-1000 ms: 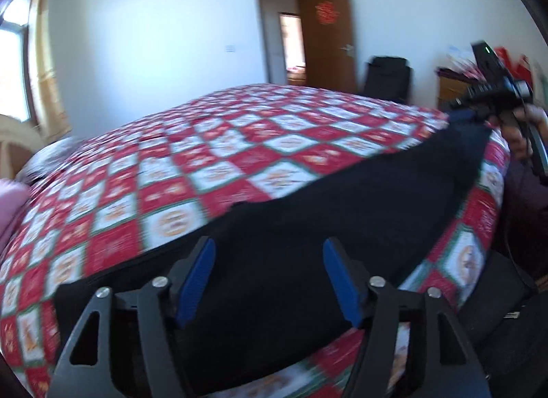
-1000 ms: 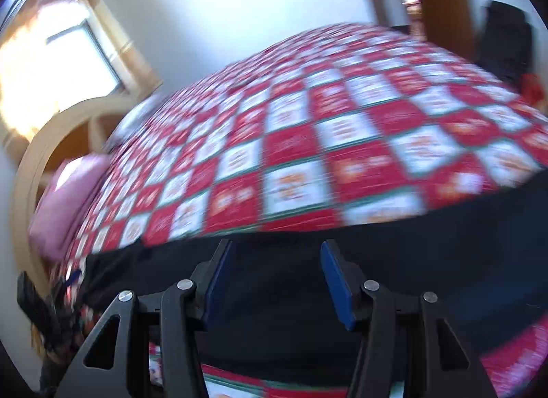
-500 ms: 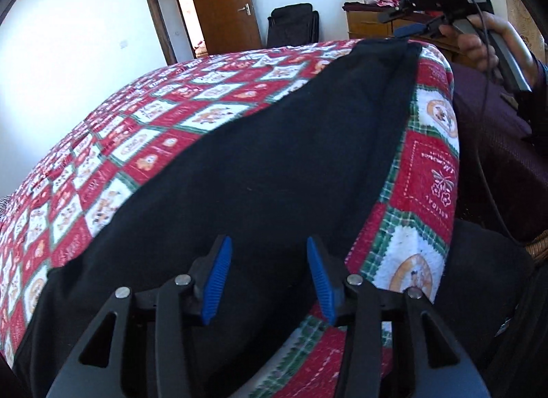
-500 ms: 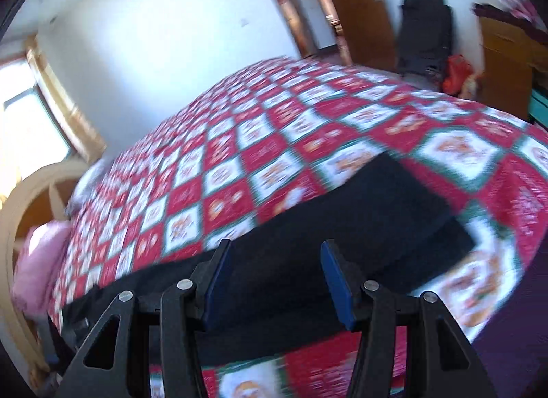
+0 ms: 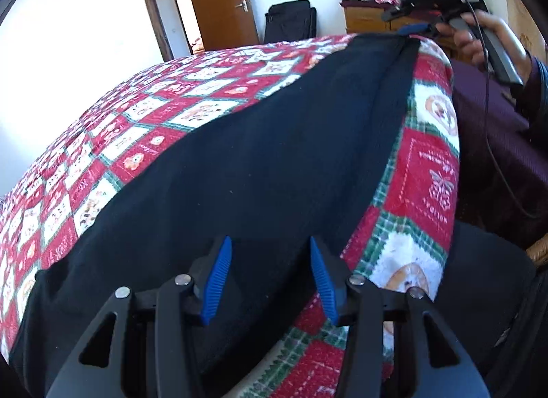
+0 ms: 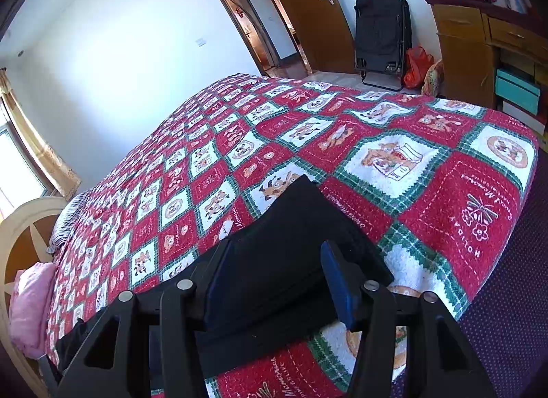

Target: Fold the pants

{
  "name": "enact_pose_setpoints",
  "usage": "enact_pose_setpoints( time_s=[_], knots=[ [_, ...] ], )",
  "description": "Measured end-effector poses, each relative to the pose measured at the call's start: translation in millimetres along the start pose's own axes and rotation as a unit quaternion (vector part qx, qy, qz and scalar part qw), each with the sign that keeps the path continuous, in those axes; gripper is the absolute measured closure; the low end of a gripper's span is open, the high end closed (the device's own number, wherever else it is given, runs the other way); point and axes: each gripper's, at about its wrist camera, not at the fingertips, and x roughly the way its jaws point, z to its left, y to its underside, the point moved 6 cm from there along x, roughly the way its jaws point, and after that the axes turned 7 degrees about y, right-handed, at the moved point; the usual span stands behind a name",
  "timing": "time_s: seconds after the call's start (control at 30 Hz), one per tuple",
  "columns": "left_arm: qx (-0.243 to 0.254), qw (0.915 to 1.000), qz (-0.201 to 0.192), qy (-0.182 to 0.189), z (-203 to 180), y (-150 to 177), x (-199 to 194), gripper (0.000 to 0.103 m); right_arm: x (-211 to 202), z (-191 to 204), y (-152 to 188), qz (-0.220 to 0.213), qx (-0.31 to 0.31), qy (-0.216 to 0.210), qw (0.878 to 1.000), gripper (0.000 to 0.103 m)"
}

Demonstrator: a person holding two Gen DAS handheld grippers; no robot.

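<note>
Pants (image 5: 267, 158) lie lengthwise along the lower frame; left gripper (image 5: 269, 274) and right gripper (image 6: 274, 278) gape empty above opposite ends—pinch both layers squarely.

The pants (image 5: 260, 165) are black, of a soft matte cloth, and lie stretched out long and flat along the near edge of the bed. They look doubled lengthwise, one leg on the other, with a seam or layered edge running down the side nearest the bed's edge. In the right wrist view the narrow end (image 6: 294, 244) shows two stacked layers with squared corners, the lower one jutting out a little past the upper.
</note>
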Motion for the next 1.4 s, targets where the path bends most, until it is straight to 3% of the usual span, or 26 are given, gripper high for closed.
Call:
enact_pose_setpoints(
  time_s=[0.13,0.2,0.33,0.57,0.77,0.83,0.9,1.0,1.23,1.4],
  knots=[
    [-0.014,0.9999,-0.002,0.000,5.3,-2.8,-2.1,0.070,-4.9,-14.7,-9.7,-0.016,0.020,0.008,1.000,0.048],
    [-0.026,0.9996,-0.004,0.011,7.1,-3.5,-2.7,0.083,-6.8,-24.6,-15.5,-0.021,0.033,0.016,0.999,0.048],
    [-0.029,0.9994,-0.004,0.016,5.3,-4.0,-1.7,0.090,-8.1,-42.4,-22.9,-0.024,0.052,0.026,0.998,0.048],
    [-0.032,0.9993,-0.008,0.017,5.0,-4.7,-1.6,0.091,-12.1,-26.3,-17.7,-0.004,0.016,0.007,1.000,0.049],
    [-0.032,0.9993,-0.008,0.017,5.2,-4.9,-1.5,0.091,-1.6,-22.2,-10.7,-0.002,-0.045,0.076,0.996,0.053],
    [-0.032,0.9993,-0.009,0.016,5.3,-4.7,-1.1,0.091,11.1,-27.9,-4.5,0.021,-0.047,0.078,0.996,0.064],
    [-0.033,0.9993,-0.011,0.016,5.2,-5.2,-0.4,0.091,14.2,-34.5,-3.2,0.016,-0.043,0.081,0.996,0.083],
    [-0.033,0.9992,-0.017,0.016,6.2,-6.8,-1.3,0.096,7.9,-34.7,-8.1,-0.001,-0.041,0.069,0.997,0.095],
    [-0.039,0.9984,-0.036,0.018,9.9,-11.9,-10.6,0.097,-6.7,-23.2,-15.1,-0.031,-0.059,0.069,0.995,0.096],
    [-0.039,0.9985,-0.032,0.022,8.7,-10.3,-7.2,0.097,4.1,-35.5,-13.1,-0.005,-0.050,0.092,0.994,0.094]
  ],
)
